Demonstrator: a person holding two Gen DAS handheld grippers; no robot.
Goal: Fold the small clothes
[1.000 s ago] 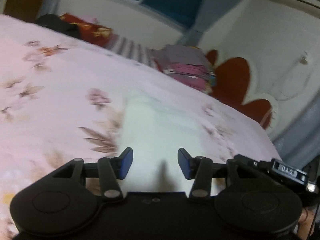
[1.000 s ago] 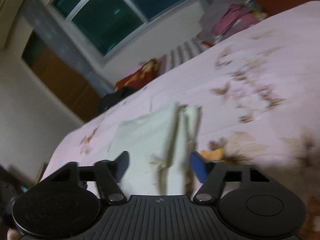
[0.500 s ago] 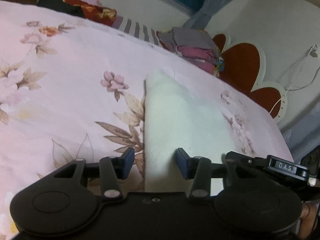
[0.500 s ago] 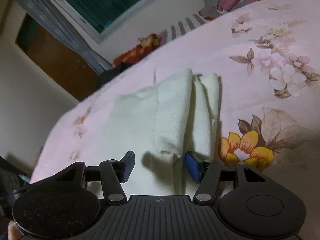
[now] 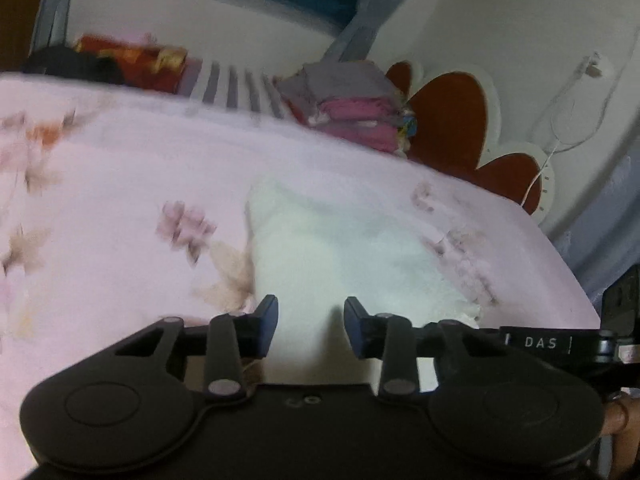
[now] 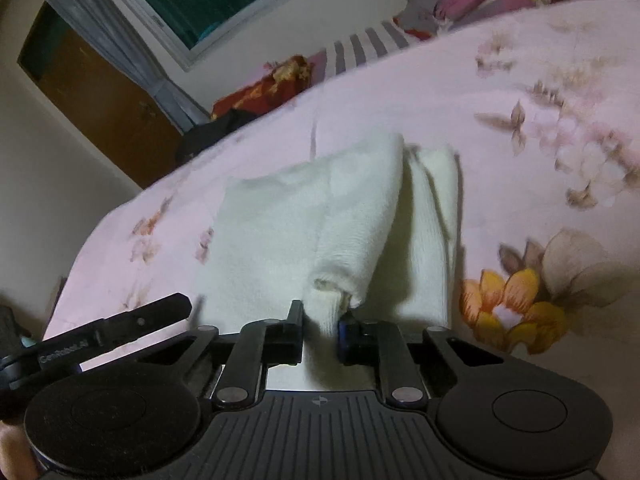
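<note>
On the floral bed (image 6: 500,92), we pinch the near hem of a cream knit garment (image 6: 280,232) with our right hand-held gripper (image 6: 320,330), its jaws having just closed on a bunched fold. Our left hand-held gripper (image 5: 310,326) has been narrowing but stands apart over the cloth's near edge, gripping nothing. The knit looks light, soft and floppy; corners and hems suit holding best.

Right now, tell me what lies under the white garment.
The white garment rests on the pink floral bedsheet, which shows all around it. The right gripper pinches its near edge. Anything between the garment and sheet is covered.
</note>
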